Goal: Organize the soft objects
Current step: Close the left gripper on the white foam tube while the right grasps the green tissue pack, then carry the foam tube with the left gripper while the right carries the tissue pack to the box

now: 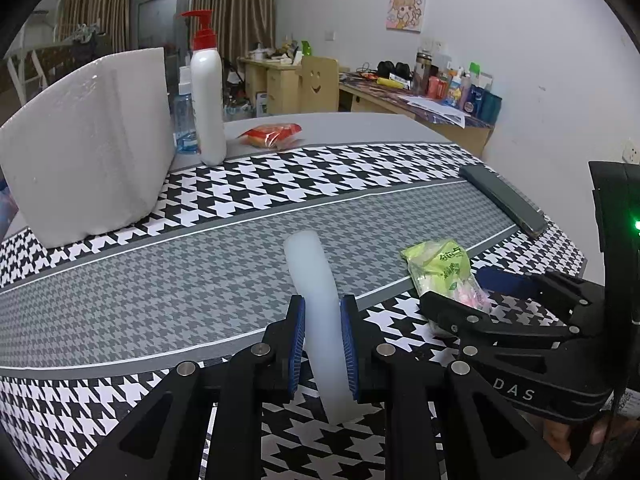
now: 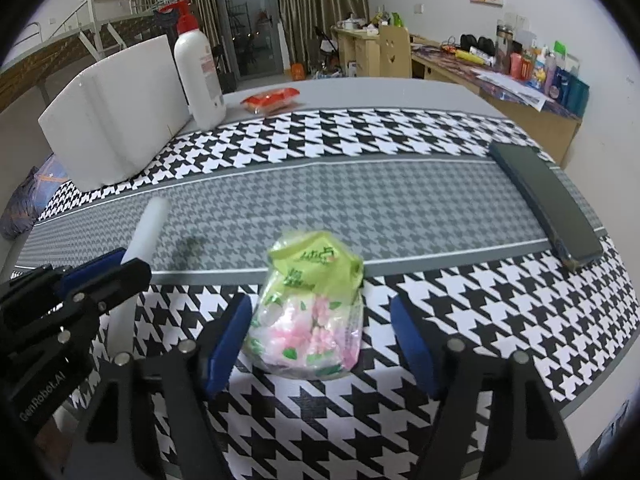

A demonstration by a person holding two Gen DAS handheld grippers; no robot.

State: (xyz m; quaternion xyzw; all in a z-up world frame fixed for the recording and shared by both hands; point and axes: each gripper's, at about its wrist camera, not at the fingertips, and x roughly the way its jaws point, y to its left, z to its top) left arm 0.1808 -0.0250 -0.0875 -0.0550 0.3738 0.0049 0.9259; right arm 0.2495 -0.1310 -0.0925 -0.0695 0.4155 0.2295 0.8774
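Note:
My left gripper (image 1: 323, 340) is shut on a white foam tube (image 1: 316, 292) that lies along the houndstooth table cloth (image 1: 200, 280); the tube also shows in the right wrist view (image 2: 146, 232), beside the left gripper (image 2: 96, 276). A green and pink tissue pack (image 2: 310, 312) lies between the open blue pads of my right gripper (image 2: 320, 340), apart from both pads. In the left wrist view the pack (image 1: 444, 272) sits at the right gripper (image 1: 480, 292).
A white foam block (image 1: 84, 152), a white pump bottle (image 1: 206, 92) and a red snack packet (image 1: 272, 134) stand at the far left. A dark flat case (image 2: 548, 208) lies at the right edge. Desks and a chair stand behind.

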